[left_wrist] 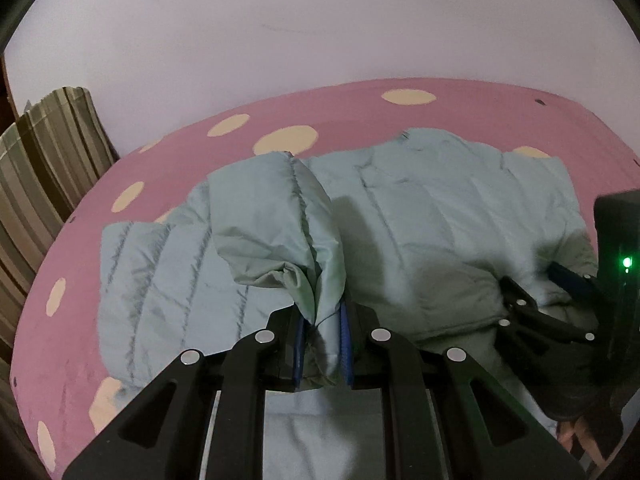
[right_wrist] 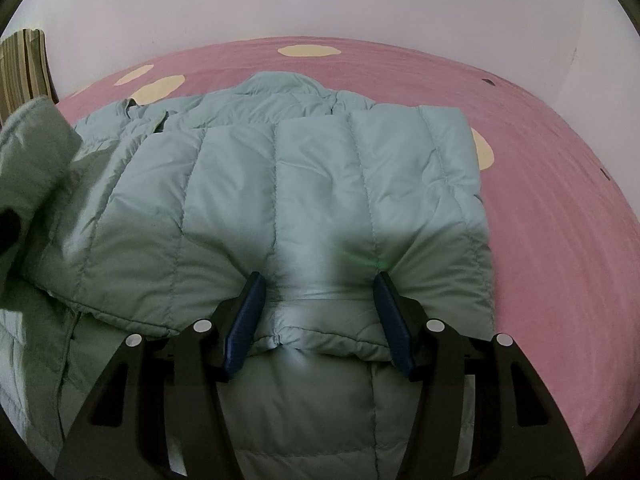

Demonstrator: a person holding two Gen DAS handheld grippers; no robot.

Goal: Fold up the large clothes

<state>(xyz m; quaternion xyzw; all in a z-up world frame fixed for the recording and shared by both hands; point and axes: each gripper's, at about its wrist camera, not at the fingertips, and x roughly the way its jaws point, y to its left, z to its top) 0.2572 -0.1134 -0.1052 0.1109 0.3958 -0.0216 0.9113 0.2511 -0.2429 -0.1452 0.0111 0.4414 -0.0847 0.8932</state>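
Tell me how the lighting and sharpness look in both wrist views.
Left wrist: dim, fisheye-bent bed edge, gripper shadow across the jacket, green LED glowing. Right wrist: jacket soft-lit, dark shadow and faint green glint between the open jaws, slightly blurred there.

The pale mint-green quilted puffer jacket (right_wrist: 280,184) is thin, smooth synthetic cloth with a faint sheen, stitched into padded channels. It lies on a matt pink cloth bedsheet with cream dots (right_wrist: 560,200). The matt black plastic left gripper (left_wrist: 322,344) and right gripper (right_wrist: 316,316) carry ribbed blue pads (right_wrist: 244,320) and shiny metal pins.
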